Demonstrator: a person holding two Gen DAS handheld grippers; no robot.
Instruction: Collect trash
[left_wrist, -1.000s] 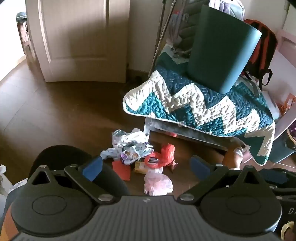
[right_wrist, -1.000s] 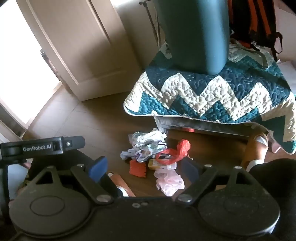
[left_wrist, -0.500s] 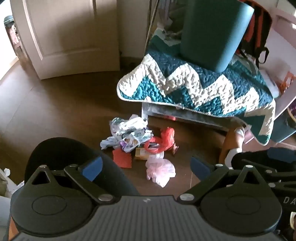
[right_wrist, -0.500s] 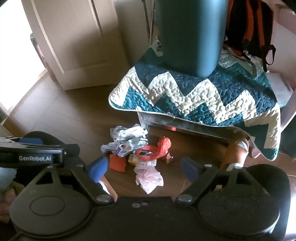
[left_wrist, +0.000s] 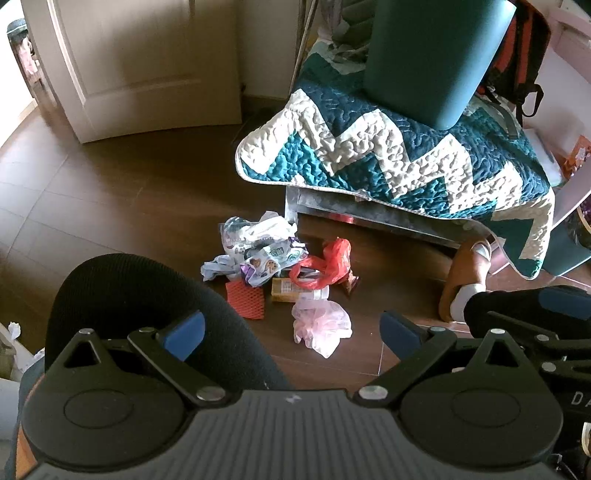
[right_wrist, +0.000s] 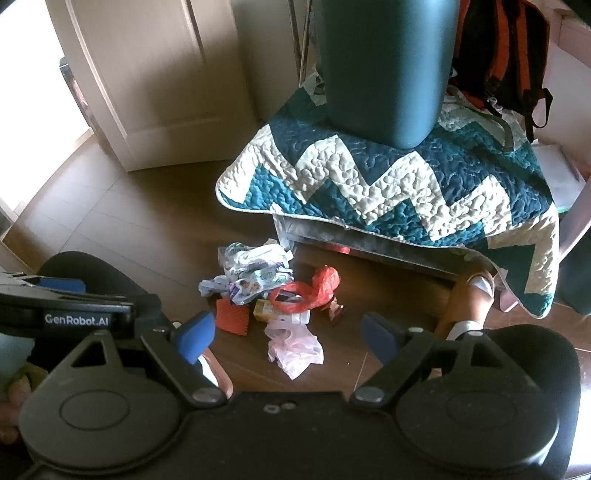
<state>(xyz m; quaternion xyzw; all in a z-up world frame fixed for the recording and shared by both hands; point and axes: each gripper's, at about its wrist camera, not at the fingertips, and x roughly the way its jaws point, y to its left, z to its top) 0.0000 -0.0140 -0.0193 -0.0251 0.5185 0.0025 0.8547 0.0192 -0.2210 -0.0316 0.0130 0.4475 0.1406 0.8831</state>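
A heap of trash lies on the brown floor in front of a low table: crumpled printed wrappers (left_wrist: 258, 247) (right_wrist: 255, 269), a red plastic bag (left_wrist: 325, 264) (right_wrist: 314, 288), a red mesh sleeve (left_wrist: 245, 299) (right_wrist: 231, 321), a yellow carton (left_wrist: 286, 290) and a pink plastic bag (left_wrist: 319, 325) (right_wrist: 293, 347). A dark teal bin (left_wrist: 432, 59) (right_wrist: 384, 66) stands on the quilt-covered table. My left gripper (left_wrist: 291, 332) is open, high above the pink bag. My right gripper (right_wrist: 286, 334) is open too, over the same heap.
A teal-and-white zigzag quilt (left_wrist: 406, 147) drapes the low table. A person's black-clad knee (left_wrist: 147, 306) and sandalled foot (left_wrist: 465, 273) flank the trash. A cream door (left_wrist: 147, 66) stands behind; an orange backpack (right_wrist: 498, 55) leans at the back right.
Both views have drawn back and shifted, so the trash heap sits more centred between each gripper's fingers. Both grippers stay open; nothing was picked up.
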